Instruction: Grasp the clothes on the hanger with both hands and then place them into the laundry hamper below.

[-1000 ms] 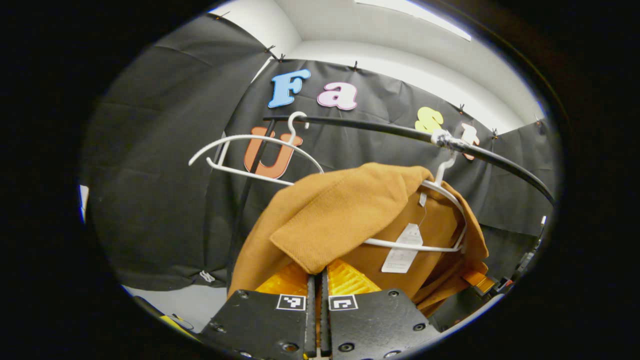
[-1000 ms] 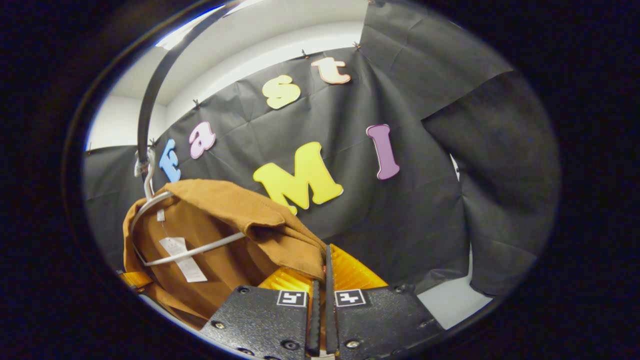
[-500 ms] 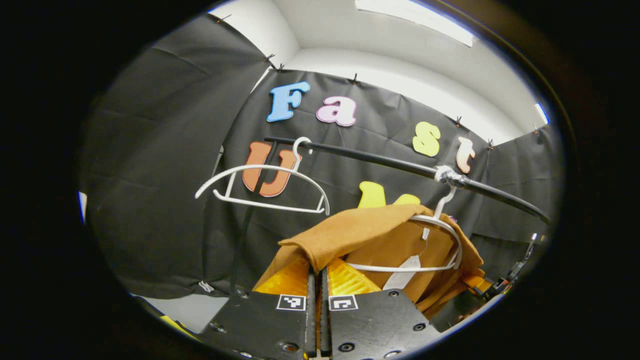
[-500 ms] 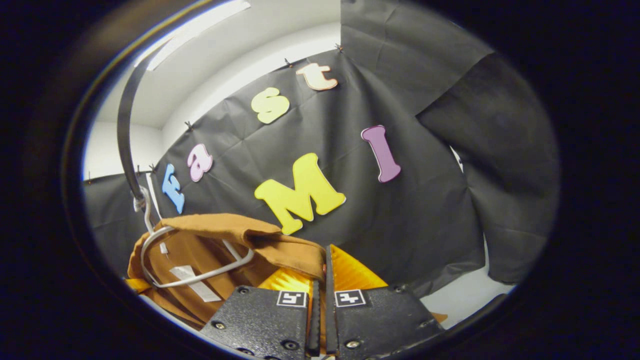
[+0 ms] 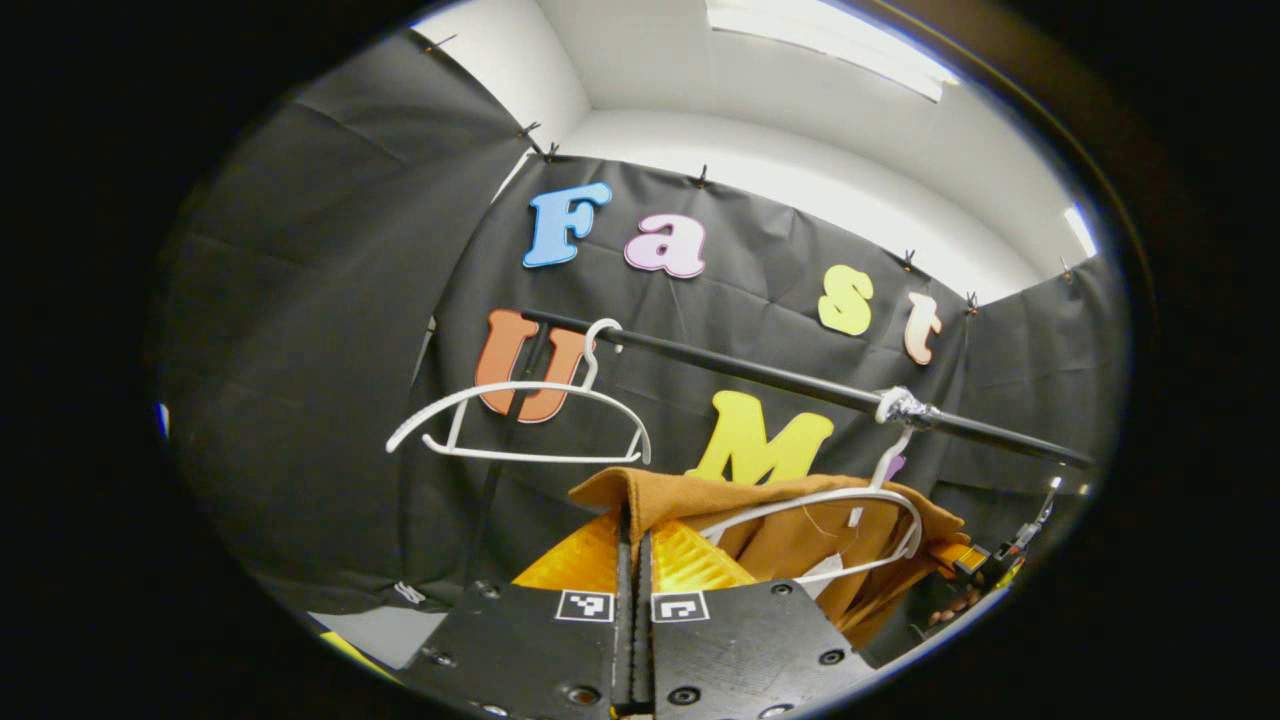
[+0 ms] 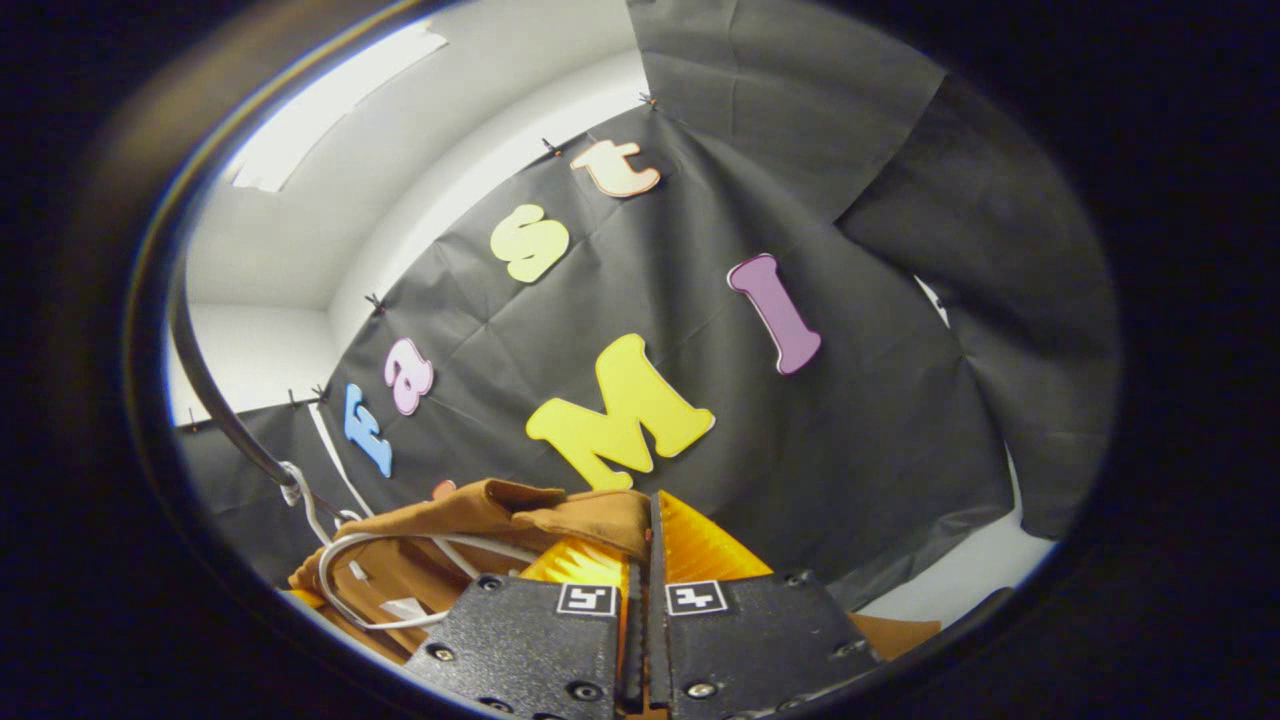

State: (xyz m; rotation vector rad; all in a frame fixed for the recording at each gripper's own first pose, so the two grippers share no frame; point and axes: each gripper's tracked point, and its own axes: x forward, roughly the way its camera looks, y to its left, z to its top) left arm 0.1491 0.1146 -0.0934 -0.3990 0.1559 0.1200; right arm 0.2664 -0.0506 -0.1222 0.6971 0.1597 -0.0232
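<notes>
A brown garment (image 5: 790,525) hangs from a white hanger (image 5: 850,500) on a black rail (image 5: 760,375). My left gripper (image 5: 632,530) is shut on a fold at the garment's left shoulder. In the right gripper view the same brown garment (image 6: 470,515) drapes over the white hanger (image 6: 345,570), and my right gripper (image 6: 640,540) is shut on its other shoulder fold. The other gripper (image 5: 985,565) and a hand show at the garment's far side in the left gripper view. The hamper is out of sight.
A second, bare white hanger (image 5: 520,420) hangs farther left on the black rail. The rail (image 6: 215,400) curves overhead in the right gripper view. Black cloth walls close in behind and at both sides.
Both grippers have lifted with the garment's shoulders. The rail and hanger have sunk lower in both views, and the cloth now rides up over the hanger's arms.
</notes>
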